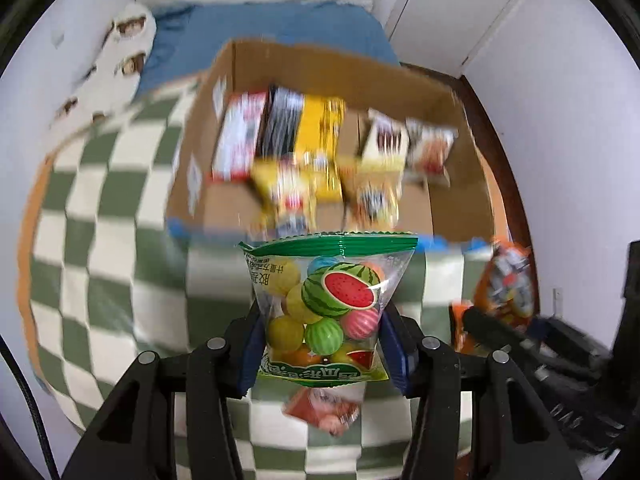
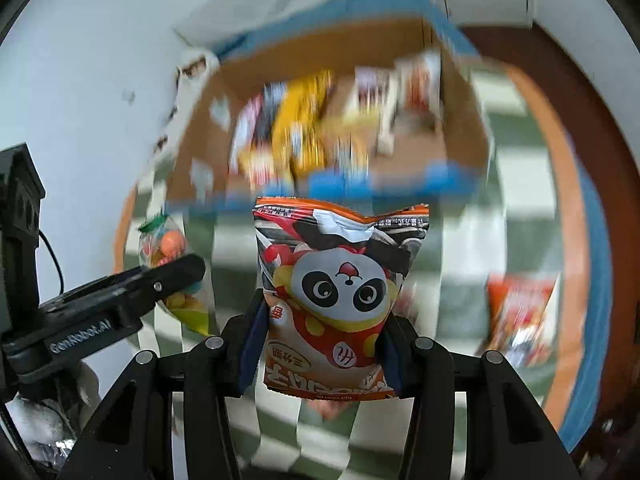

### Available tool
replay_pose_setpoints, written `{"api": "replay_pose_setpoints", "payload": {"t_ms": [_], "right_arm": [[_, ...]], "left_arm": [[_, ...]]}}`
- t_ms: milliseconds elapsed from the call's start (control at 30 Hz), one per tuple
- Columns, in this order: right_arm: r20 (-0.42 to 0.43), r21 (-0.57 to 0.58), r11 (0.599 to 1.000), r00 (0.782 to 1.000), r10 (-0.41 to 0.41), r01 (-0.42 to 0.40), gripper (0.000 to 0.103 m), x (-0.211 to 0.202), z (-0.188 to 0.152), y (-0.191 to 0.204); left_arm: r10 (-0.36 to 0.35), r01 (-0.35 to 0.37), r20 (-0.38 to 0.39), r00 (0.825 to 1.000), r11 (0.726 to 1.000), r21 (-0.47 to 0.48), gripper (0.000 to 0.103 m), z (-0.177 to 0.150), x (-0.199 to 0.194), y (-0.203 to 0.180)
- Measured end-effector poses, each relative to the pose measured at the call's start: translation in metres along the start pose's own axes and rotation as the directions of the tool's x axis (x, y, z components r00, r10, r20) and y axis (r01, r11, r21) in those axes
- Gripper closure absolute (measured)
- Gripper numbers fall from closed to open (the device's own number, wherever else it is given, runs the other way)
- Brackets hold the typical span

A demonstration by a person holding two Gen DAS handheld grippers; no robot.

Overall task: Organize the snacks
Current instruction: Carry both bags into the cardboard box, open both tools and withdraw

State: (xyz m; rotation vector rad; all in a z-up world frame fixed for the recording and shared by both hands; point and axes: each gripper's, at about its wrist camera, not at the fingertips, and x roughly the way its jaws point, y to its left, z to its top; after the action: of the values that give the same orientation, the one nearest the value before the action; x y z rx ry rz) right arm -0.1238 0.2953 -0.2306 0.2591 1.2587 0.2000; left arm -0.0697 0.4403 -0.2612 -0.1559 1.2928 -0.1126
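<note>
Snacks in both tools, carton waiting ahead

Snacks are in transit: a clear bag of fruit-shaped gum balls (image 1: 326, 312) sits pinched between the pads of the left tool (image 1: 320, 344), and an orange panda-print packet (image 2: 340, 296) is clamped the same way in the right tool (image 2: 324, 344). Each tool is closed narrowly on its packet, gripping the lower part while the top edge stands free in front of the camera. Both packets hang above the green-and-cream checked cloth (image 1: 100, 216), just short of the open cardboard box (image 1: 440, 92) with blue tape along its near rim. By the look of it, the step in hand is the carry from cloth to box. Boxes and pouches already stand in rows inside, heavily blurred, with bare cardboard floor showing at the near side. The next move calls for bringing each packet over the near rim and down into a free gap before the tools let go, clear of the rows already standing.

The left wrist view alone shows a red-orange packet (image 1: 324, 412) lying on the cloth beneath the tool, apparently waiting its turn; it also catches the right tool and panda packet at its right edge. The right wrist view shows the left tool (image 2: 176, 276) side-on with the gum bag, plus another reddish packet (image 2: 520, 320) on the cloth to the right, too blurred to identify.
</note>
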Motion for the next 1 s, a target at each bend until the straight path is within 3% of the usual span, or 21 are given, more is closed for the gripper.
{"api": "replay_pose_setpoints", "payload": {"t_ms": [167,367,567,633,667,700,767,1000], "right_arm": [[0.06,-0.021,0.998,0.997,-0.054,0.056,0.051,-0.008,0.07,-0.015],[-0.012,-0.025,0.991,0.991,-0.13,0.13,0.051,0.03,0.124,-0.04],[-0.086,-0.037,0.986,0.983,-0.164,0.162,0.05,0.072,0.141,-0.055],[-0.124,-0.042,0.986,0.978,-0.168,0.164,0.041,0.083,0.143,-0.058],[-0.158,-0.045,0.986,0.973,-0.165,0.16,0.025,0.09,0.143,-0.06],[-0.178,-0.043,0.986,0.97,-0.163,0.158,0.017,0.095,0.143,-0.062],[-0.184,-0.054,0.982,0.964,-0.19,0.183,0.017,0.098,0.141,-0.063],[-0.21,-0.047,0.979,0.957,-0.202,0.196,0.017,0.107,0.136,-0.067]], "left_arm": [[0.071,-0.071,-0.039,0.997,0.997,0.016,0.054,0.052,0.017,0.006],[0.129,-0.132,-0.143,0.981,0.991,-0.01,0.054,0.094,0.057,0.03],[0.185,-0.195,-0.202,0.962,0.98,-0.032,0.054,0.11,0.086,0.051],[0.172,-0.186,-0.231,0.958,0.982,-0.04,0.047,0.111,0.096,0.056],[0.163,-0.18,-0.246,0.955,0.983,-0.045,0.038,0.111,0.102,0.058],[0.165,-0.182,-0.249,0.954,0.982,-0.046,0.032,0.11,0.103,0.059],[0.163,-0.178,-0.245,0.956,0.983,-0.039,0.023,0.109,0.107,0.059],[0.166,-0.177,-0.224,0.96,0.984,-0.029,0.023,0.105,0.109,0.054]]}}
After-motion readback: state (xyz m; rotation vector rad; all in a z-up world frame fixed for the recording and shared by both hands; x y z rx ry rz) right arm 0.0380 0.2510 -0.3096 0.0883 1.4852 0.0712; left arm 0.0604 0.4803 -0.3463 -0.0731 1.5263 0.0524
